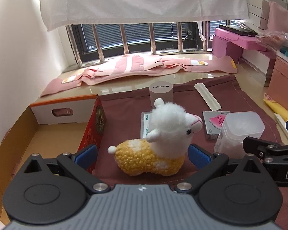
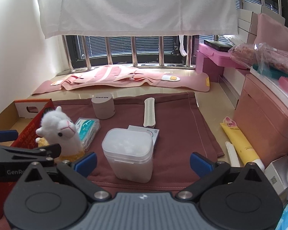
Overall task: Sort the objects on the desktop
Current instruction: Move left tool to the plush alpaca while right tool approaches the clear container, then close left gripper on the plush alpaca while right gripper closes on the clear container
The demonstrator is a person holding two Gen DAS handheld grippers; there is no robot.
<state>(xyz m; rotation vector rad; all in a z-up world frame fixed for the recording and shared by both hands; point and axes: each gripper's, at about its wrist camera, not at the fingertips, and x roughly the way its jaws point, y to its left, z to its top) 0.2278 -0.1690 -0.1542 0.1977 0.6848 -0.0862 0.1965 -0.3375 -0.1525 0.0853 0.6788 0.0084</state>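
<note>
A plush alpaca (image 1: 153,143), white head and yellow body, lies on the maroon cloth (image 1: 240,99). My left gripper (image 1: 142,156) is open, its blue pads on either side of the alpaca's body, not pressing it. The alpaca also shows in the right wrist view (image 2: 57,132). My right gripper (image 2: 143,163) is open around a clear plastic box with a lid (image 2: 129,153), pads apart from it. The box also shows in the left wrist view (image 1: 240,132). An open cardboard box (image 1: 38,134) stands at the left.
On the cloth are a grey round tin (image 2: 103,105), a floss pick box (image 2: 87,132), a small pink-printed box (image 1: 215,123) and a nail file (image 2: 149,113). A yellow tube (image 2: 240,145) and pink drawers (image 2: 265,115) are at the right. A pink mat (image 2: 124,78) lies by the window.
</note>
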